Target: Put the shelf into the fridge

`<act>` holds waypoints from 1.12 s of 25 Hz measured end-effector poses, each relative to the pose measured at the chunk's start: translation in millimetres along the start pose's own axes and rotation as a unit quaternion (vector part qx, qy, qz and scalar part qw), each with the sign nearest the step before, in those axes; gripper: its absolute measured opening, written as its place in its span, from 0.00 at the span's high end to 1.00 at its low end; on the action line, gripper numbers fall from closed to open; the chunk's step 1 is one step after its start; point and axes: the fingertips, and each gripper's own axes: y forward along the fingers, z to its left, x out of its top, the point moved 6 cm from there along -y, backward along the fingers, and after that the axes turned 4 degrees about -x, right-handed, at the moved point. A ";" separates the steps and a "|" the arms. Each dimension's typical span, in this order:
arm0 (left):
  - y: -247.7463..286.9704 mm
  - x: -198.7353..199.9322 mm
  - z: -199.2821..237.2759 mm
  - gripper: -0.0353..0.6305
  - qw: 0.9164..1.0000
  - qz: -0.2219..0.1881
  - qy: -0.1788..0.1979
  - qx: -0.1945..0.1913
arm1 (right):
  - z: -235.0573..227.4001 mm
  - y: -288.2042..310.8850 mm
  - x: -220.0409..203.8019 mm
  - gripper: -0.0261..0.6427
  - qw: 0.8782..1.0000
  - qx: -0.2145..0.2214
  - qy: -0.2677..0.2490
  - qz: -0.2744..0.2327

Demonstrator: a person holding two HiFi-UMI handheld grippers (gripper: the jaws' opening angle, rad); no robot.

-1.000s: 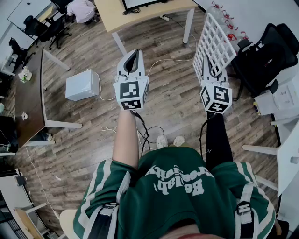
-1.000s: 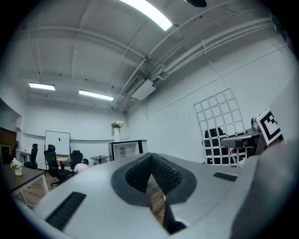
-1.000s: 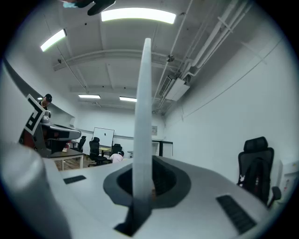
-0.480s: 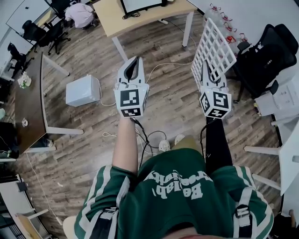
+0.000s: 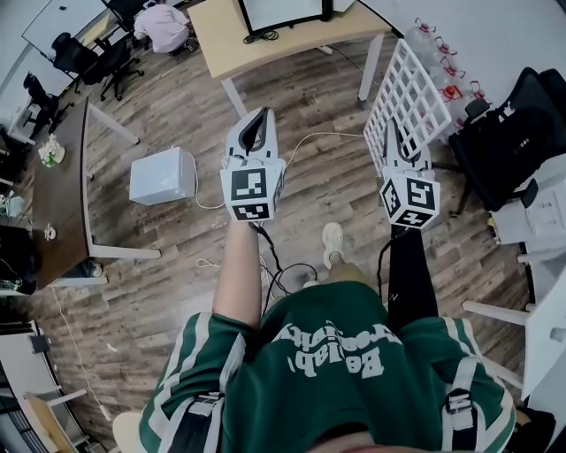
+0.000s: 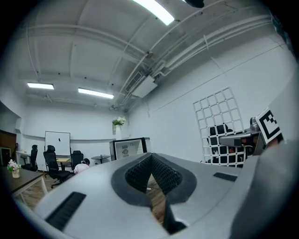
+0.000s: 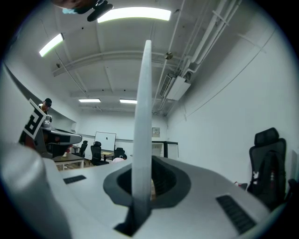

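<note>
The white wire-grid shelf (image 5: 409, 87) stands upright at the right of the head view, and my right gripper (image 5: 397, 142) is shut on its lower edge. The right gripper view shows the shelf (image 7: 144, 107) edge-on as a white bar rising from between the jaws of the right gripper (image 7: 145, 161). My left gripper (image 5: 255, 131) is held out level beside it, shut with nothing in it; its tips meet in the left gripper view (image 6: 151, 156). That view also catches the shelf (image 6: 218, 119) at its right. A small white fridge (image 5: 164, 175) sits on the wood floor to the left.
A light wooden table (image 5: 283, 31) stands ahead and a dark desk (image 5: 57, 203) at the left. A black office chair (image 5: 517, 124) is at the right. Cables (image 5: 281, 270) run across the floor by my feet. A person (image 5: 164, 22) sits far back.
The person has stepped forward, one foot now ahead. The table and fridge have shifted slightly in the view. Both grippers keep their pose and the shelf stays held.
</note>
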 end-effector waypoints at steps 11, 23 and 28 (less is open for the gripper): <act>139.9 -8.9 39.6 0.95 1.000 0.002 0.005 0.030 | -43.9 161.7 -12.8 0.93 0.999 0.030 0.009 -0.008; 248.2 -27.8 71.1 0.95 0.998 0.015 -0.003 0.053 | -72.2 282.4 -36.6 0.93 0.998 0.057 0.016 0.001; 272.7 -31.3 80.2 0.95 0.998 0.018 -0.003 0.057 | -79.5 308.3 -40.6 0.93 0.998 0.060 0.013 0.002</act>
